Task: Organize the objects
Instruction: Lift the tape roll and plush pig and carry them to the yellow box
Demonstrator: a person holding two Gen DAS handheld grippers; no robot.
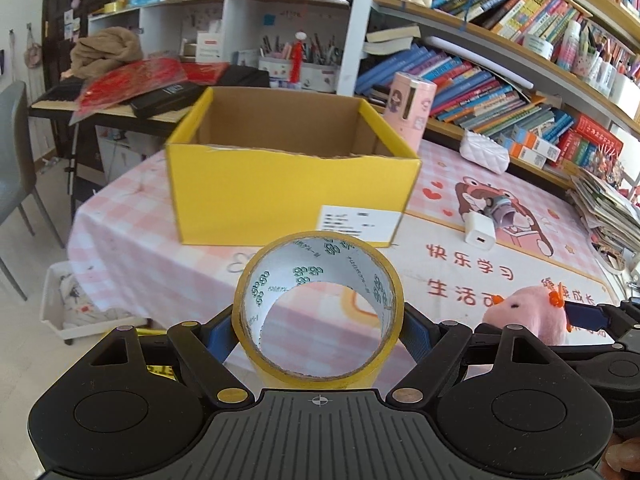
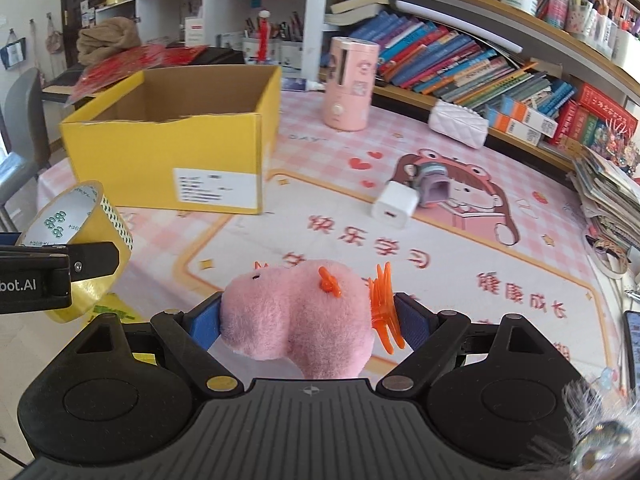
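Tape and plush in hand, box not yet loaded.

Your left hand-held gripper [image 1: 319, 320] is clamped on the tape [image 1: 318, 308] and your right hand-held gripper [image 2: 308, 320] on the plush [image 2: 296, 312], both held above the tabletop [image 2: 460, 248] in front of the box [image 1: 292, 188], pointing down toward it. Nothing shows inside the box; the charger [image 2: 394, 204] to its right remains.

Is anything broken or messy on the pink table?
The open yellow cardboard box has a ragged, torn front rim. A white charger cube lies tipped over against a small purple-grey item. The yellow tape roll and pink plush toy are held in the grippers, not spilled.
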